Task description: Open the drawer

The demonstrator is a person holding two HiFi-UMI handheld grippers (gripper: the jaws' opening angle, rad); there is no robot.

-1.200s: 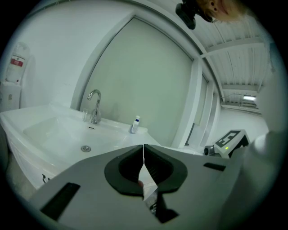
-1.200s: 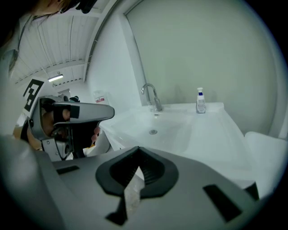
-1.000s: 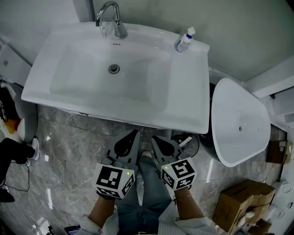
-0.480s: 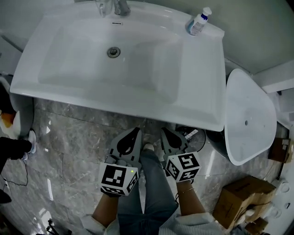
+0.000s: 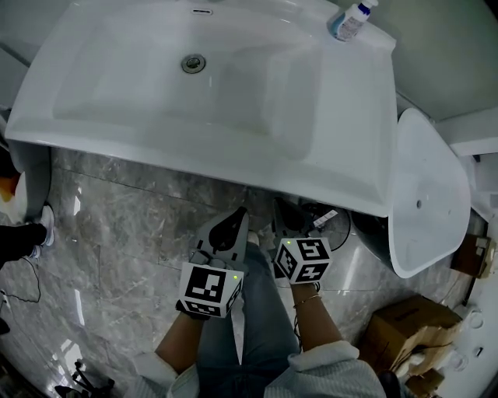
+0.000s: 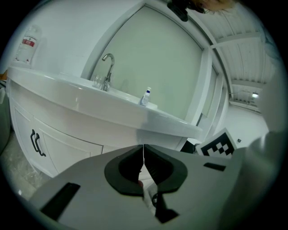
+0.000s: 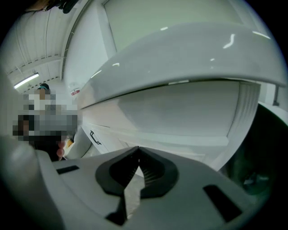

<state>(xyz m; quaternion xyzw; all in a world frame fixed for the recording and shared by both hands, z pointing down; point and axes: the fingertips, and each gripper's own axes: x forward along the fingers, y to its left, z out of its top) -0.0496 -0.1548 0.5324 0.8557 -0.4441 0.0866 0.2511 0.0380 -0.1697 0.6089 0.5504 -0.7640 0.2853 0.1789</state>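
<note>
l gripper (image 5: 236, 220) & r gripper (image 5: 282, 221) jaws closed, empty; sink (image 5: 354, 148) rim overhangs cabinet (image 6: 67, 146) ahead; bottle (image 5: 355, 17) on sink.

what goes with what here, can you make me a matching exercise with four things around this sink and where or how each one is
Things:
1 sink drain
2 small bottle
3 black handle
4 right gripper

Places or states:
a shut, nothing held
b far right corner of the basin rim
c white cabinet front under the basin
d bottom of the basin bowl

Pairs: 1-d, 2-b, 3-c, 4-a
</note>
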